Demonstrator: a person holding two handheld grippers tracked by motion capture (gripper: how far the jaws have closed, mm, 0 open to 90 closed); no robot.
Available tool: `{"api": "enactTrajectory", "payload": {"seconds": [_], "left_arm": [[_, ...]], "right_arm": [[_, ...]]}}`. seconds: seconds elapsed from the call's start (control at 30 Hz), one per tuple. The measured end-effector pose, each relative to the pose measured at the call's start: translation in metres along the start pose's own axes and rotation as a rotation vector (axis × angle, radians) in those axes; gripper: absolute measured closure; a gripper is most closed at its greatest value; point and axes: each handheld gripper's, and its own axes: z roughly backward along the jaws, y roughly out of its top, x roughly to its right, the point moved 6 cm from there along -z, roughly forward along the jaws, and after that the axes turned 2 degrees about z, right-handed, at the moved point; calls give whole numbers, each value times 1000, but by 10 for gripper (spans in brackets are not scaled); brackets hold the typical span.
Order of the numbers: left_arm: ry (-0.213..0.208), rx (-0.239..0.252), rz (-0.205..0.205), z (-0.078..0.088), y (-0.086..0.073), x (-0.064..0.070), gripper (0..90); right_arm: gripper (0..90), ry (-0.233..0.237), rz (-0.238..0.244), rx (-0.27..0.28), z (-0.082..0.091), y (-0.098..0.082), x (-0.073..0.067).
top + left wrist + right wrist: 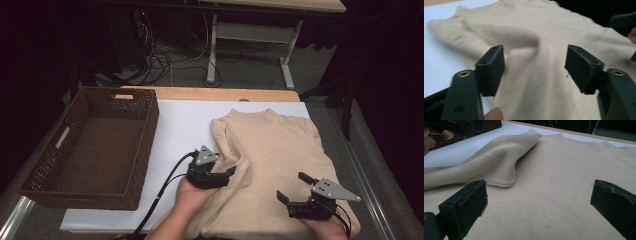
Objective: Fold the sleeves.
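Observation:
A beige sweater (285, 150) lies flat on the white sheet, collar at the far side. Its left sleeve (499, 167) is folded in over the body. My left gripper (229, 173) is at the sweater's left edge over the folded sleeve. In the left gripper view its jaws stand open (536, 67) above the knit with nothing between them. My right gripper (294, 186) hovers over the sweater's lower right part. Its jaws are wide apart (541, 202) and hold nothing.
A brown wicker basket (80, 197), with nothing in it, stands at the table's left side. A white sheet (175, 125) covers the wooden table (210, 93). Beyond the far edge are a desk frame and loose cables on the floor.

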Motion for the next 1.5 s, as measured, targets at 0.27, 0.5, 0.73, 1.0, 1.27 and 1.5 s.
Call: {"api": "enactTrajectory", "payload": {"seconds": [0.27, 0.5, 0.73, 1.0, 1.27, 1.5], "left_arm": [[64, -31, 69, 43, -45, -22, 108], [106, -43, 84, 56, -71, -29, 0], [111, -49, 86, 51, -77, -33, 0], [118, -33, 84, 54, -78, -35, 0], [116, -35, 81, 55, -79, -34, 0], [115, -35, 83, 55, -78, -34, 0]], "right_arm": [[14, 60, 33, -4, -13, 7, -26], [17, 136, 67, -33, -41, 16, -58], [151, 235, 126, -62, -72, 30, -105], [359, 336, 199, -260, -113, 8, -150], [846, 327, 224, -261, -112, 7, -152], [887, 312, 236, -169, -98, 22, -149]]}}
